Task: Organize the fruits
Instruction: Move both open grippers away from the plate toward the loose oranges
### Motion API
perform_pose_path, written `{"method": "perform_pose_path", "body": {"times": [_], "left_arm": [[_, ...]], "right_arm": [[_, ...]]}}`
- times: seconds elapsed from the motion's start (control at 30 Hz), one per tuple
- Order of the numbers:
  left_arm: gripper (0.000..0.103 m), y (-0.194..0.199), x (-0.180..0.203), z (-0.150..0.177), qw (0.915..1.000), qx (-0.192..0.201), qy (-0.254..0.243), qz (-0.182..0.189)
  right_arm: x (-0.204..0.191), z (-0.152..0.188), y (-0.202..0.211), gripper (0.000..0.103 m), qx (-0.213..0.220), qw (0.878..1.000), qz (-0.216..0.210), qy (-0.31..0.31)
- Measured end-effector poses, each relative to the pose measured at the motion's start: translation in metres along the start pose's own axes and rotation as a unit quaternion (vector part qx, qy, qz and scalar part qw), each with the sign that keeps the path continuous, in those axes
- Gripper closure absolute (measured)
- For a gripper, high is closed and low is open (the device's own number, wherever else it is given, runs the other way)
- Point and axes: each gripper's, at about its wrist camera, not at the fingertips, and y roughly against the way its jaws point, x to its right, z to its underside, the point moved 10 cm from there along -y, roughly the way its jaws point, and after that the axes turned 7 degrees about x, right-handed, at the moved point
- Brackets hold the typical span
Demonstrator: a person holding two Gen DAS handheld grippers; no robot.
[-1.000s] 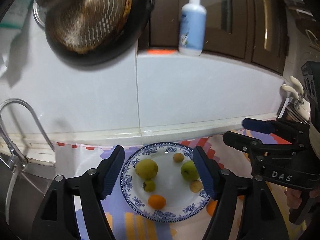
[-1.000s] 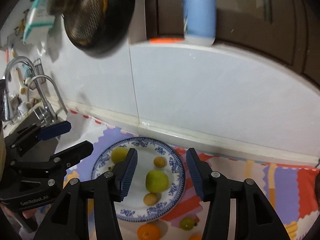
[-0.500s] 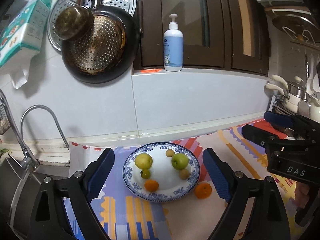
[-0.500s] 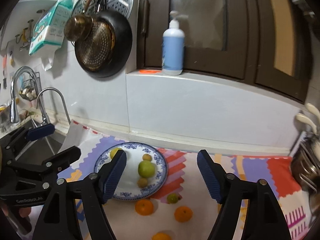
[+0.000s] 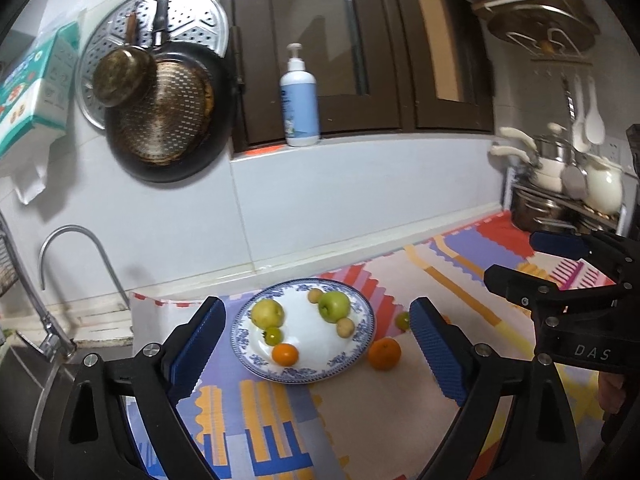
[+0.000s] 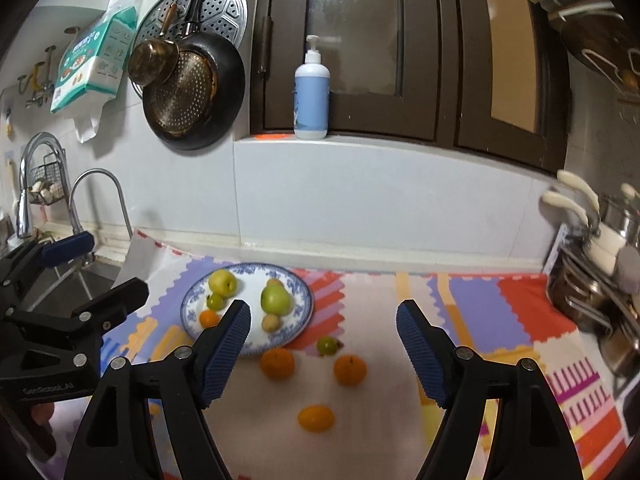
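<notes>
A blue-and-white plate (image 5: 360,364) sits on the colourful mat and holds a yellow-green apple (image 5: 267,313), a green apple (image 5: 334,306), an orange (image 5: 285,354) and some small fruits. Beside the plate, on the mat, lie three oranges (image 6: 277,363) (image 6: 350,370) (image 6: 316,418) and a small green fruit (image 6: 326,345). My left gripper (image 5: 316,308) hovers short of the plate, its jaws opening with nothing between them. My right gripper (image 6: 322,308) hangs above the loose fruits, its jaws also opening and empty.
A faucet (image 5: 76,256) and a sink (image 5: 24,364) lie to the left. Pans (image 5: 168,116) hang on the wall and a soap bottle (image 5: 299,100) stands on the ledge. A rack of pots (image 6: 600,280) stands at the right end of the mat.
Both grippers have pulled back from the plate and spread their jaws wider. The plate looks smaller now, and loose fruits on the mat have come into view.
</notes>
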Motion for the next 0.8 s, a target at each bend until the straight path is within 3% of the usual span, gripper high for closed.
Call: {"method": "perform_pose_path", "body": {"times": [0.27, 0.5, 0.8], "left_arm": [[0.009, -0.013, 0.016, 0.02, 0.9979, -0.011, -0.034, 0.054], [0.01, -0.034, 0.028, 0.04, 0.9911, -0.024, -0.079, 0.105], [0.025, -0.072, 0.048, 0.075, 0.9758, -0.062, -0.123, 0.17]], "right_arm": [[0.001, 0.033, 0.002, 0.027, -0.034, 0.999, 0.021, -0.026], [-0.001, 0.066, -0.009, 0.027, -0.071, 0.996, 0.044, -0.041], [-0.002, 0.096, -0.027, 0.031, -0.109, 0.991, 0.067, -0.035]]}}
